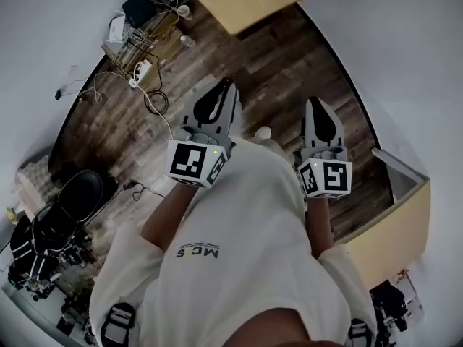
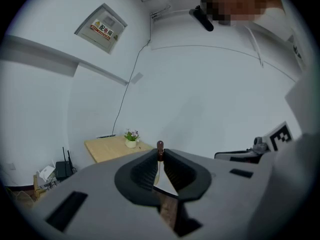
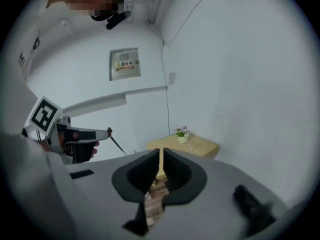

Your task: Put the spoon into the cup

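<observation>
1. Left gripper [image 2: 160,153]: the jaws were drawn in on the slim dark-handled spoon [image 2: 160,145]. Its reddish-brown knobbed end stood just above the jaw tips.
2. Spoon's axis: in the right gripper view the spoon [image 3: 117,144] ran as a thin rod from the left gripper's tips [image 3: 108,130], slanting downward and away from them. Its bowl end was hidden behind the right gripper's body.
3. Right gripper [image 3: 160,151]: the jaws were all but closed, with a narrow slit between them and nothing in it.
4. Position: in the head view both the left gripper [image 1: 230,84] and the right gripper [image 1: 312,101] were held side by side in front of the person. They were above the dark wood-plank floor [image 1: 289,56] and touched nothing.
5. Governing relation: the light wooden surface [image 3: 200,146] stood in the room's corner, ahead of both pairs of jaws and well apart from them. In my judgement the left gripper must carry the spoon there.
6. Containers: a small white pot of flowers [image 3: 182,134] stood on the surface. A small pale item just beside it might have been the cup, but it was too small to identify. I could not tell whether anything was in it.
</observation>
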